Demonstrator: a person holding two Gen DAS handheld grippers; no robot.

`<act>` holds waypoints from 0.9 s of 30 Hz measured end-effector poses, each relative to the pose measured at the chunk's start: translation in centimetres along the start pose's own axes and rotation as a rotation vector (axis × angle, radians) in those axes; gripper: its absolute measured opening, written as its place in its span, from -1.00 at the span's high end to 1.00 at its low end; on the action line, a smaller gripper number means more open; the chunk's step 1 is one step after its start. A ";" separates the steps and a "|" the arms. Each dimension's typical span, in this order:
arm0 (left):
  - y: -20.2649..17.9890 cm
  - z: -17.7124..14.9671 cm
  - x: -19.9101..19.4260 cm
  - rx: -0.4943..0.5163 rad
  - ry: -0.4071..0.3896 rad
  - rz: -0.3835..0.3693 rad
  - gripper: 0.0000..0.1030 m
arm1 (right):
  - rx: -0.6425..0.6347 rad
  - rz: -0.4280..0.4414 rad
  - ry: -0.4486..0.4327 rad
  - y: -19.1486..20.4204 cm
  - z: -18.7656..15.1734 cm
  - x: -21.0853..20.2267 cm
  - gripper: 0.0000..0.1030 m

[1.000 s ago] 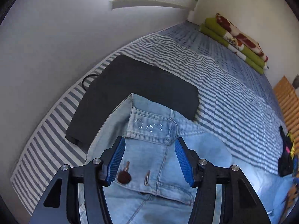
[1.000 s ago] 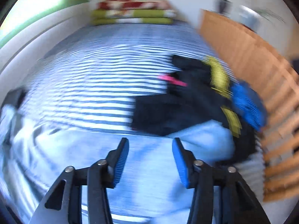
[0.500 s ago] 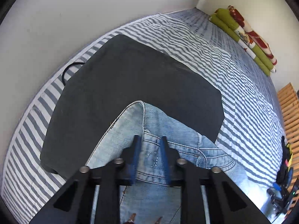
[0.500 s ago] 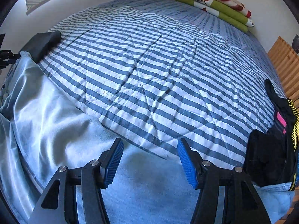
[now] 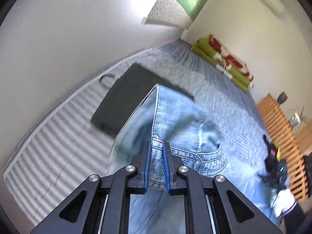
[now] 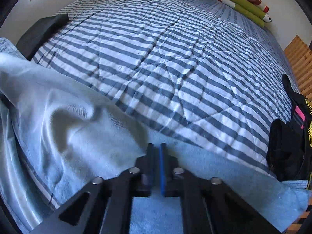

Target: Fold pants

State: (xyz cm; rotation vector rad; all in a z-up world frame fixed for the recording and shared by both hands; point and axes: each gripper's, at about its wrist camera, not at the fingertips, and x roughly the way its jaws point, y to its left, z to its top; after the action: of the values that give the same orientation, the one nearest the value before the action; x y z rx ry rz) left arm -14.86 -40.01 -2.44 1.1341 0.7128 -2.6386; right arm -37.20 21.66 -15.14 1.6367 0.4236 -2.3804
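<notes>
Both jaws, spread a second ago, now pinch the jeans (image 5: 175,120): left gripper (image 5: 156,165) closing on the waistband, right gripper (image 6: 156,167) pressed onto a leg, ready to lift off the bed (image 6: 175,58).

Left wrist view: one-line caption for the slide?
Left gripper closing on the waistband of light blue denim jeans, lifted above a folded black garment on a blue-and-white striped bedspread.

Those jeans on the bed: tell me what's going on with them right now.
A person is working the light blue jeans with two handheld grippers. The left gripper is closing on the waistband, denim between its pads. The right gripper is shut on the jeans lower down a leg. The jeans lie on the striped bedspread, partly over a folded black garment. No fold is finished yet.
</notes>
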 end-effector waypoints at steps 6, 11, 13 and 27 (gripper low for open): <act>3.7 -8.3 0.7 -0.008 0.150 0.055 0.70 | -0.121 0.125 0.046 3.0 -6.1 -4.1 0.53; 3.8 -8.7 0.0 -0.022 0.109 0.032 0.62 | -0.169 0.139 -0.067 3.5 -6.7 -8.6 0.40; 3.2 -8.3 0.0 -0.001 0.099 0.022 0.61 | -0.162 0.145 -0.131 3.2 -5.4 -10.1 0.37; 2.7 -6.7 0.7 0.041 0.087 0.045 1.00 | -0.434 0.227 -0.175 12.0 4.2 -3.0 -0.12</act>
State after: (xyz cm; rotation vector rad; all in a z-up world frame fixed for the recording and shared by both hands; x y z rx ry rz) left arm -10.18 -38.98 -7.93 1.2675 0.6437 -2.5911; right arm -35.71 9.03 -12.29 1.2057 0.6304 -2.0607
